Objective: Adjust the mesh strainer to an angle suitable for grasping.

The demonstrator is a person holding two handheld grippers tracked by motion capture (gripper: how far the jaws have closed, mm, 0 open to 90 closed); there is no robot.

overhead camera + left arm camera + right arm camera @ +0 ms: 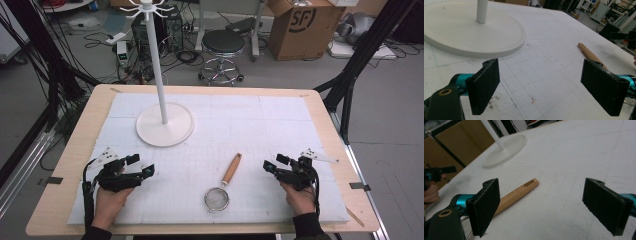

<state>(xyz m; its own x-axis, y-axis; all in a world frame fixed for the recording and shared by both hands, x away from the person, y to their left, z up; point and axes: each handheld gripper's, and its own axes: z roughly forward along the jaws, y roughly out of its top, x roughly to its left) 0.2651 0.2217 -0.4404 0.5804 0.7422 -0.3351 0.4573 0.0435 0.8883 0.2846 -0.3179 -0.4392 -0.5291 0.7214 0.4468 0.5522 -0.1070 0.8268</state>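
Nearest the high camera, two hands hold the grippers at the table's near edge: the left gripper (140, 166) at eight o'clock and the right gripper (275, 163) at four o'clock, both with jaws spread wide and nothing between them. Between them, at six o'clock, lies a small round wire-mesh strainer with a wooden handle (223, 187), its bowl empty, flat on the white foam mat (280, 125). At eleven o'clock stands a white pole stand on a round base (164, 124).
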